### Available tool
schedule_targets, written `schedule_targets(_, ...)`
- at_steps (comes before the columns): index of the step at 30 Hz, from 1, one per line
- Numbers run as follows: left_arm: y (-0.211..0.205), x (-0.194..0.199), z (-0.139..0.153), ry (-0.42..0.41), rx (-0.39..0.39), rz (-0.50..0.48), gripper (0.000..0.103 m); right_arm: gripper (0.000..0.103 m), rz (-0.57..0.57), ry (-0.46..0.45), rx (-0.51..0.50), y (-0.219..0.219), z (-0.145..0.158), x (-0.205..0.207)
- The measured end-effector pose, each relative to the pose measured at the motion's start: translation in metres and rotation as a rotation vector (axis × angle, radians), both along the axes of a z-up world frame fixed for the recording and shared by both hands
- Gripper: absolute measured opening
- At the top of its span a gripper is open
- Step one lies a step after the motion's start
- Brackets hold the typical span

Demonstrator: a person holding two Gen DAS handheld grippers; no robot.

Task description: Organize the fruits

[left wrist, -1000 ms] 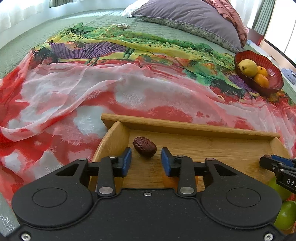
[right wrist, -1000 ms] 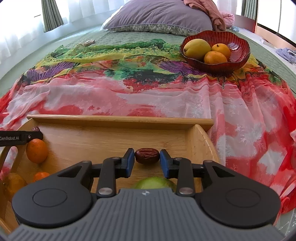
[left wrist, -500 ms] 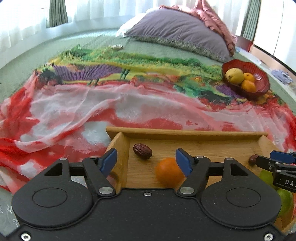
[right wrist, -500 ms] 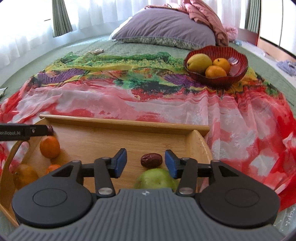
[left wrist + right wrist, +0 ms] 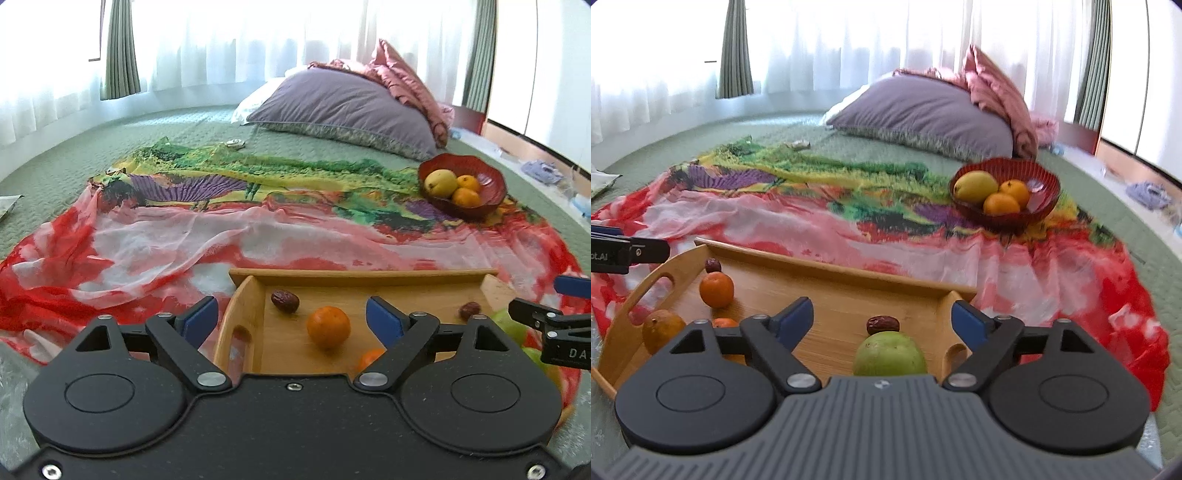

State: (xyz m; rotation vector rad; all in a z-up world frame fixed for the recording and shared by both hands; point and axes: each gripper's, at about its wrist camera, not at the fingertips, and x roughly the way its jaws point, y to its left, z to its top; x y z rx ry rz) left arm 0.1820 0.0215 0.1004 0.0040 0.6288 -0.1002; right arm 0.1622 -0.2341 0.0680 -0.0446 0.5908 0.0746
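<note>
A wooden tray (image 5: pixel 362 274) (image 5: pixel 827 264) lies on the bed near me. In it lie a dark date (image 5: pixel 284 301) at the left, an orange (image 5: pixel 328 327) (image 5: pixel 716 289), a second date (image 5: pixel 882 325) (image 5: pixel 470 309) at the right and a green fruit (image 5: pixel 889 354). More oranges (image 5: pixel 663 330) sit at the tray's left end. My left gripper (image 5: pixel 291 320) is open and empty above the tray's left end. My right gripper (image 5: pixel 882 320) is open and empty above the green fruit and the right date. A red bowl (image 5: pixel 491 184) (image 5: pixel 1047 192) further off holds a yellow fruit and two oranges.
A colourful scarf (image 5: pixel 221 221) (image 5: pixel 798 210) covers the green bedspread under tray and bowl. A purple pillow (image 5: pixel 343 107) (image 5: pixel 923 114) lies at the head of the bed. A small object (image 5: pixel 235 143) rests on the bedspread beyond the scarf.
Both grippers have opened wide and pulled back and up from the tray. The right one let go of the right date, which now lies in the tray.
</note>
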Motion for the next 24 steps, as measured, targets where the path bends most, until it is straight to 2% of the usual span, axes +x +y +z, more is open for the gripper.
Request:
schedule_targets(11, -0.005, -0.054, 0.004, -0.068, 0.008, -0.029, 0.092, 0.101, 0.018, -0.088, 0.022, 0.002, 0.010, -0.039)
schedule_targets(24, -0.015, -0.105, -0.009, -0.116, 0.017, -0.030, 0.097, 0.103, -0.001, -0.165, -0.026, 0.009, 0.005, -0.087)
